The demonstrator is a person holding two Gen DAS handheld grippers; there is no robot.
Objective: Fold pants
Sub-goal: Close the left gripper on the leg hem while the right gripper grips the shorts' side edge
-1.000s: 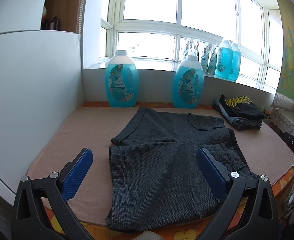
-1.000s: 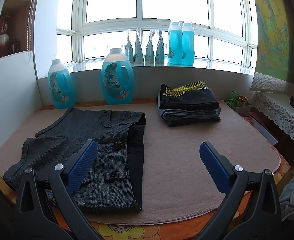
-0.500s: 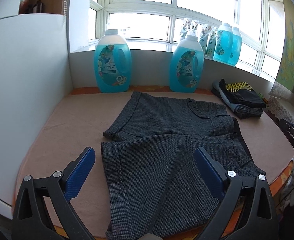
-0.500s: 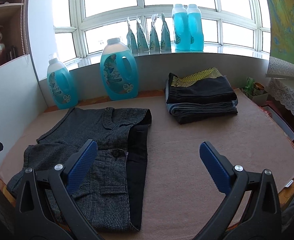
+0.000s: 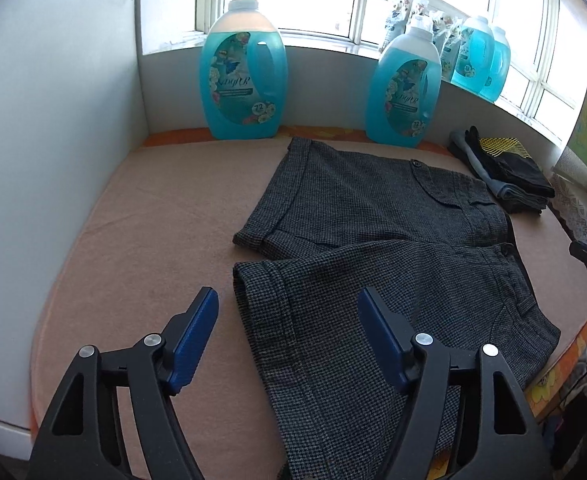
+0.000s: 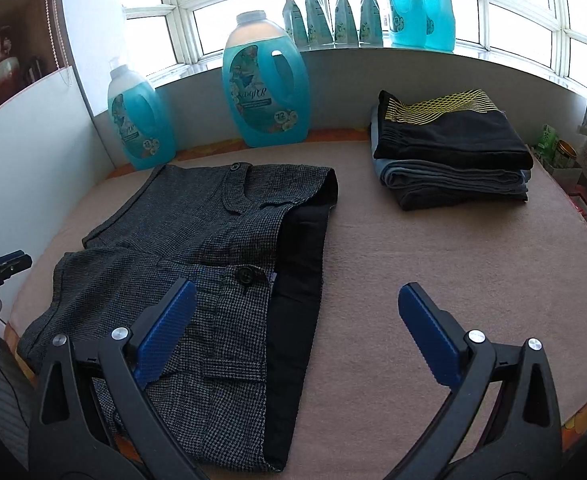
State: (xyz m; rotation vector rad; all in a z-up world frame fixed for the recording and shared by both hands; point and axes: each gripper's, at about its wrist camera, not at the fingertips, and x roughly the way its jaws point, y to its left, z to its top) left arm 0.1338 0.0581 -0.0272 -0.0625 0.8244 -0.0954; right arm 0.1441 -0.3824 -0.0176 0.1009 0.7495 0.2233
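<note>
**Inspector:** Since a second ago both grippers have come forward and lower over the table. In the left wrist view the shorts now fill more of the picture, and the near leg hem has slid in between the fingers. The garment itself has not shifted.

**Clerk:** State of the tools?

**Inspector:** The left gripper [image 5: 285,312] is spread wide with nothing in it. The right gripper [image 6: 295,310] is likewise spread wide and empty. Neither touches cloth, so far as I can tell.

**Clerk:** And the shorts?

**Inspector:** The grey shorts [image 5: 373,248] lie flat on the tan mat [image 5: 153,220], unfolded, both legs side by side. Their long axis runs across the mat: hems toward the left, waistband [image 6: 293,280] with its dark lining toward the right. The near leg hem [image 5: 261,292] lies just ahead of the left gripper, between its fingers in the view. The waistband's near end lies ahead of the right gripper, toward its left finger.

**Clerk:** Which takes what?

**Inspector:** In my judgement each tool is nearest its own end: left to the hem, right to the waist. A fold of the near leg over the far one looks probable. The folded stack [image 6: 449,156] sits well apart at the far right.
</note>
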